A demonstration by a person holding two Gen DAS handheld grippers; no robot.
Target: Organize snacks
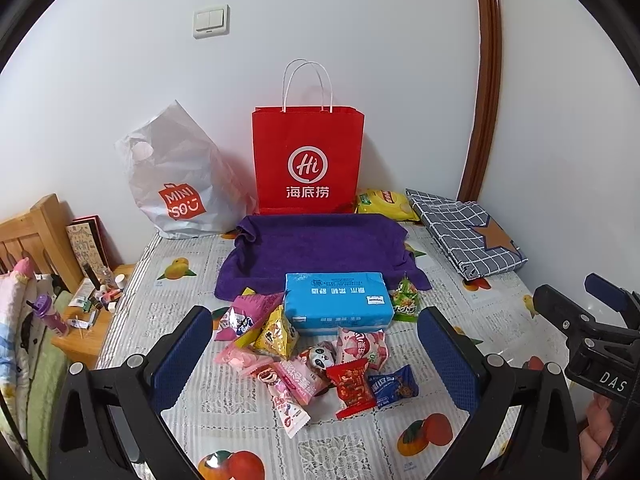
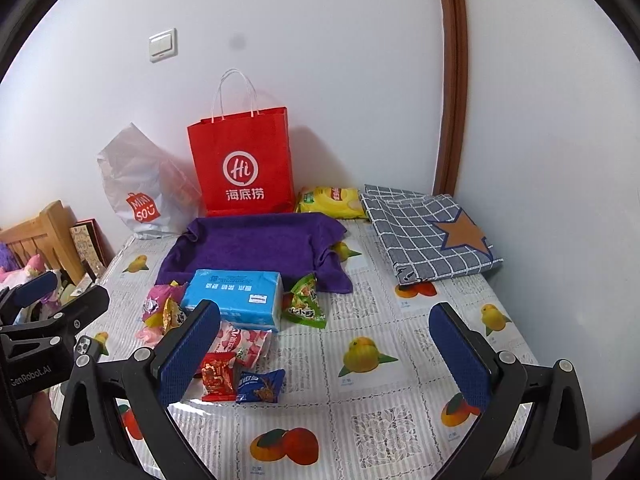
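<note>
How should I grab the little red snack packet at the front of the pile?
Probably from above, with the fingers closing on the two long edges of the red packet. It lies flat on the tablecloth, so there is nothing to get under. Its right edge touches the blue packet, so pinch nearer the front end, where it sticks out free. The left gripper is open above it.

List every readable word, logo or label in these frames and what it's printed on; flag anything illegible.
"Hi" and "海底捞": red paper bag.
"MINISO": white plastic bag.
"DAS": body of the right tongs, seen from the left wrist.
"GenRobot.AI": body of the left tongs, seen from the right wrist.
Blue tissue pack: print upside down, too small to read.
Snack packets: lettering too small or blurred.
</note>
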